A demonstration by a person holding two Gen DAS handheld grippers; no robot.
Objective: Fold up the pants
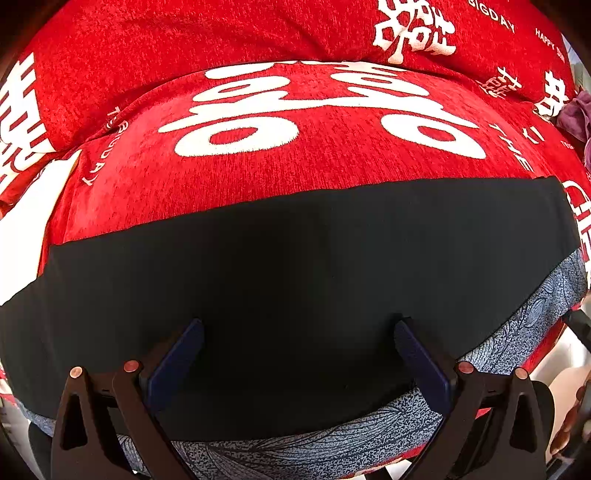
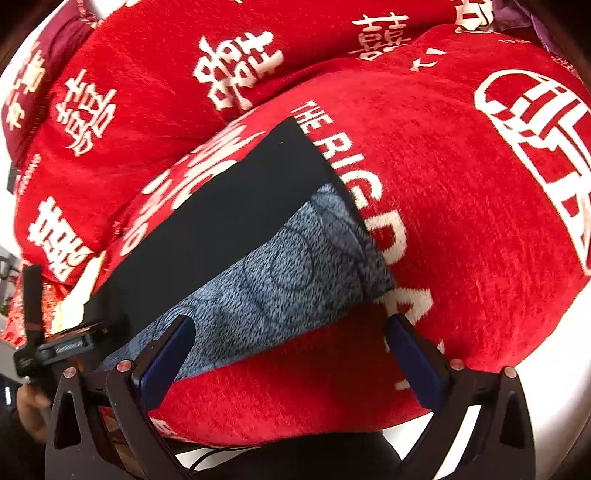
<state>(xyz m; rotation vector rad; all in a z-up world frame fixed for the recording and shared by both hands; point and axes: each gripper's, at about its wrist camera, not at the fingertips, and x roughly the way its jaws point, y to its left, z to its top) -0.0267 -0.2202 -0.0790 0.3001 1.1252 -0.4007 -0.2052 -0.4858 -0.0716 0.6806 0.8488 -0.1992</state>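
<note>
The pants [image 1: 295, 280] lie flat on a red blanket, folded so a black layer covers most of a blue-grey patterned layer [image 1: 535, 306] that shows along the near and right edges. My left gripper [image 1: 298, 332] hovers open just over the black fabric, its blue-padded fingers wide apart with nothing between them. In the right wrist view the same pants [image 2: 236, 221] run diagonally, black on the far side and blue-grey [image 2: 295, 280] on the near side. My right gripper [image 2: 290, 330] is open above the near edge of the blue-grey part and the blanket.
The red blanket [image 1: 314, 162] with white lettering covers a cushioned surface and rises into a backrest [image 1: 184, 33] behind. A purple cloth [image 1: 576, 114] lies at the far right. The left gripper's black body [image 2: 66, 347] and a hand [image 2: 27, 406] show at the right view's lower left.
</note>
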